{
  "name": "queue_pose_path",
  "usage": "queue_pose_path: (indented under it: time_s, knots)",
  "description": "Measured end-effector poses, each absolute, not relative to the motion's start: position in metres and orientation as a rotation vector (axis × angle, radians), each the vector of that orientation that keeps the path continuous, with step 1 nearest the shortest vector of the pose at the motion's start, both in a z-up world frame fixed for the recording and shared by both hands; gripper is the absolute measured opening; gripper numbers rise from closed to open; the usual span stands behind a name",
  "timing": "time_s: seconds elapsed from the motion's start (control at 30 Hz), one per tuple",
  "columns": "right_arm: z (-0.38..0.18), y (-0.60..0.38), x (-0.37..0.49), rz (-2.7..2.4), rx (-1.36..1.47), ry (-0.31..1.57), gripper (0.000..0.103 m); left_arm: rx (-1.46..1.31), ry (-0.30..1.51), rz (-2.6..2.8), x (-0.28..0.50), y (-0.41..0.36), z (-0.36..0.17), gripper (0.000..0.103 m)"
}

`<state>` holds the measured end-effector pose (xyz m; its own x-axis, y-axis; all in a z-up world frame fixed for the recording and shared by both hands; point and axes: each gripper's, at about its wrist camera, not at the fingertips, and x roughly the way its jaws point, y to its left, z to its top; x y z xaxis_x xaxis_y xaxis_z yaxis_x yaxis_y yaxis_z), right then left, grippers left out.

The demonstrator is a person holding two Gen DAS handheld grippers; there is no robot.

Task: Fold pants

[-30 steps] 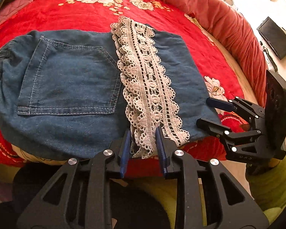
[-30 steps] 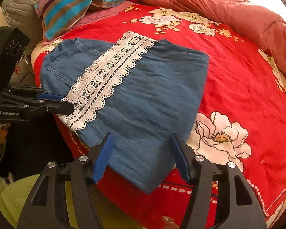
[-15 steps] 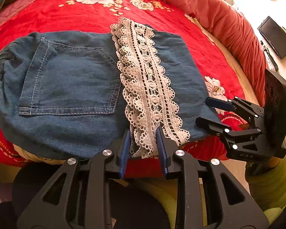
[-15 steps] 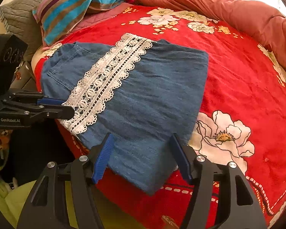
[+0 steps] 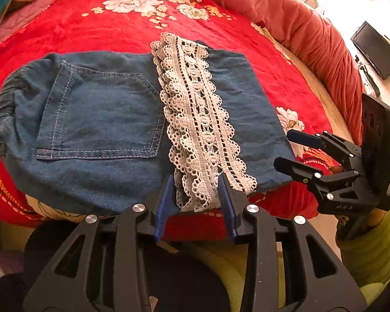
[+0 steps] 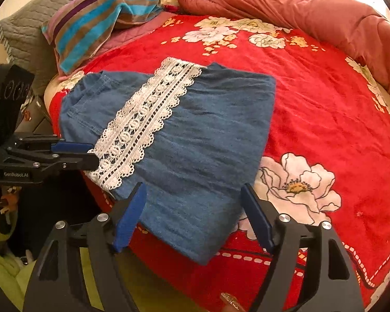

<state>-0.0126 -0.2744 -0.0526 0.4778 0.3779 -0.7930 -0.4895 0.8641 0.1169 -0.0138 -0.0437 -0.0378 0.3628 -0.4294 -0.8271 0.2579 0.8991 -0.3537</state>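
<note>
Folded blue denim pants (image 5: 104, 119) (image 6: 208, 143) lie flat on a red floral blanket (image 5: 104, 26) (image 6: 325, 104), back pocket up, with a white lace trim (image 5: 195, 109) (image 6: 148, 119) running across them. My left gripper (image 5: 196, 176) (image 6: 93, 154) sits at the near bed edge. Its jaws are opening, and the lace end lies between them without being pinched. My right gripper (image 6: 193, 186) (image 5: 283, 147) straddles the near denim corner. Its jaws are opening wide and do not touch the cloth.
A rolled salmon-red duvet (image 5: 299, 26) (image 6: 299, 5) runs along the far side of the bed. A striped pillow (image 6: 98, 23) rests on a grey quilted one (image 6: 20, 33) at the left. A dark screen (image 5: 377, 49) stands beyond the bed. The bed edge is just under both grippers.
Both grippers' jaws have spread apart, the right pair more than the left. The pants and lace lie where they were.
</note>
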Motion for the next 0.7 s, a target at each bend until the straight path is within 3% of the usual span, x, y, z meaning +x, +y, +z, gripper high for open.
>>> queue_pose_path:
  time_s: [0.3, 0.4, 0.47, 0.53, 0.7]
  knots:
    - [-0.041, -0.284, -0.009, 0.487, -0.111, 0.906, 0.080, -0.172, 1.076, -0.421, -0.019, -0.035, -0.025, 0.041]
    - [-0.035, -0.287, -0.006, 0.473, -0.099, 0.893, 0.082, -0.179, 1.060, -0.401, -0.020, -0.030, -0.019, 0.057]
    - [-0.031, -0.288, -0.003, 0.460, -0.091, 0.886, 0.094, -0.184, 1.050, -0.389, -0.020, -0.025, -0.016, 0.062]
    - [-0.026, -0.289, -0.002, 0.449, -0.082, 0.866, 0.094, -0.193, 1.039, -0.372, -0.021, -0.019, -0.012, 0.070]
    - [-0.018, -0.283, 0.004, 0.463, -0.064, 0.855, 0.094, -0.207, 1.011, -0.326, -0.024, -0.001, -0.003, 0.077]
